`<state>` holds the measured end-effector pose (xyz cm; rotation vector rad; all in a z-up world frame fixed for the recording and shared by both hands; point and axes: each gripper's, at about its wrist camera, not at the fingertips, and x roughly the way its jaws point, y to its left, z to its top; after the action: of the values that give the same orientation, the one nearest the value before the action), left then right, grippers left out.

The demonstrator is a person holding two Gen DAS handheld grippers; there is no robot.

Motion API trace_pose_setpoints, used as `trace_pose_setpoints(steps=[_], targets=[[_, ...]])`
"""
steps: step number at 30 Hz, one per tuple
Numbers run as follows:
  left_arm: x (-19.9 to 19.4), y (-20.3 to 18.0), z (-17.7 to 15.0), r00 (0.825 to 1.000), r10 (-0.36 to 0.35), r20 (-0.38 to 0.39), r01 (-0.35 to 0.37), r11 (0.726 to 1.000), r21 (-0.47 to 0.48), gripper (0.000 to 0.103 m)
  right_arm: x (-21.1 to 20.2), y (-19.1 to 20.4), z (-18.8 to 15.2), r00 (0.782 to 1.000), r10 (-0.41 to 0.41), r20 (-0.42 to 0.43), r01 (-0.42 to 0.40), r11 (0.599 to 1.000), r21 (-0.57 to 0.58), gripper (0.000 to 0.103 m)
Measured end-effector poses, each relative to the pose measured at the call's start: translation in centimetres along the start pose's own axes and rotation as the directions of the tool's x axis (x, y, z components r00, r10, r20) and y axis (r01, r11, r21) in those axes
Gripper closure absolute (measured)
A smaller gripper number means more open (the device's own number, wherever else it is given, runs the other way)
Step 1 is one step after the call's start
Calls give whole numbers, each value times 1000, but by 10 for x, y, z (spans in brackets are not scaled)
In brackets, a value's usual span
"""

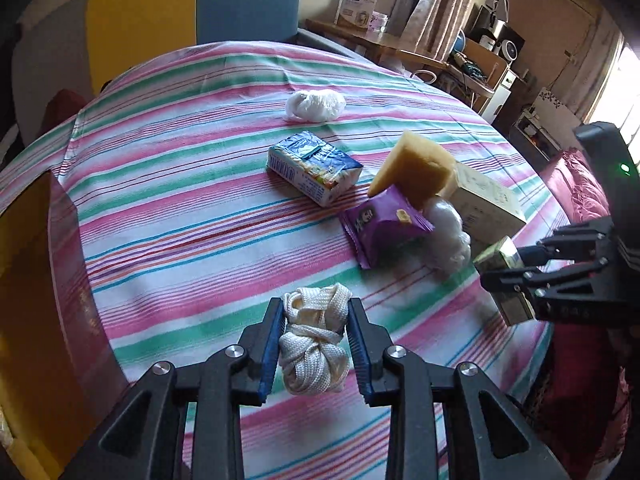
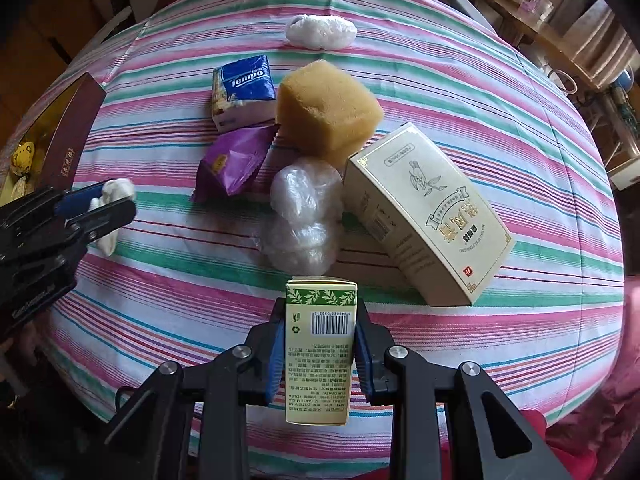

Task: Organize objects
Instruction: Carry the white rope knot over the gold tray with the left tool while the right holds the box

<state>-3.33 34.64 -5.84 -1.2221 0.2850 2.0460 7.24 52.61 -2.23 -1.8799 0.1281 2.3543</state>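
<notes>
My left gripper (image 1: 316,312) is shut on a bundle of cream woven strap (image 1: 314,344), held just above the striped tablecloth (image 1: 168,208); from the right wrist it shows at the left edge (image 2: 114,204). My right gripper (image 2: 320,312) is shut on a small green-and-cream box (image 2: 320,344), seen from the left wrist at the right (image 1: 500,268). On the cloth lie a blue tissue pack (image 2: 244,90), a yellow sponge (image 2: 326,114), a purple sachet (image 2: 234,162), a clear plastic wad (image 2: 304,216), a large cream box (image 2: 424,216) and a white bag (image 2: 320,32).
An open dark-red box (image 2: 70,140) with things inside sits at the table's left edge. A blue and yellow chair back (image 1: 192,4) stands behind the table. Shelves and clutter (image 1: 492,52) fill the room at the right, and a red cushion (image 1: 580,184) lies beside the table.
</notes>
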Motion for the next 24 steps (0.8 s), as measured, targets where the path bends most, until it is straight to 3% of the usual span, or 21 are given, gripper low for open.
trace_pose_setpoints(steps=[9,14,17,24], targets=[[-77,39,-29,996,-15,86,20,998,-52,72,-8,4,-4,998,-61,12,61,998,18,73],[-112,103,-26,990,68,121,-51,989,-136,72,-13,7,-6,996,-79,31,78,997,29,73],[-121,156,-24,981,158,109,-132,967,-217,72,-18,9,-11,995,-86,41,85,996,42,73],[-105,265,-21,959,282,27,-251,891,-378,72,-16,6,-7,995,-94,39,92,994,59,73]])
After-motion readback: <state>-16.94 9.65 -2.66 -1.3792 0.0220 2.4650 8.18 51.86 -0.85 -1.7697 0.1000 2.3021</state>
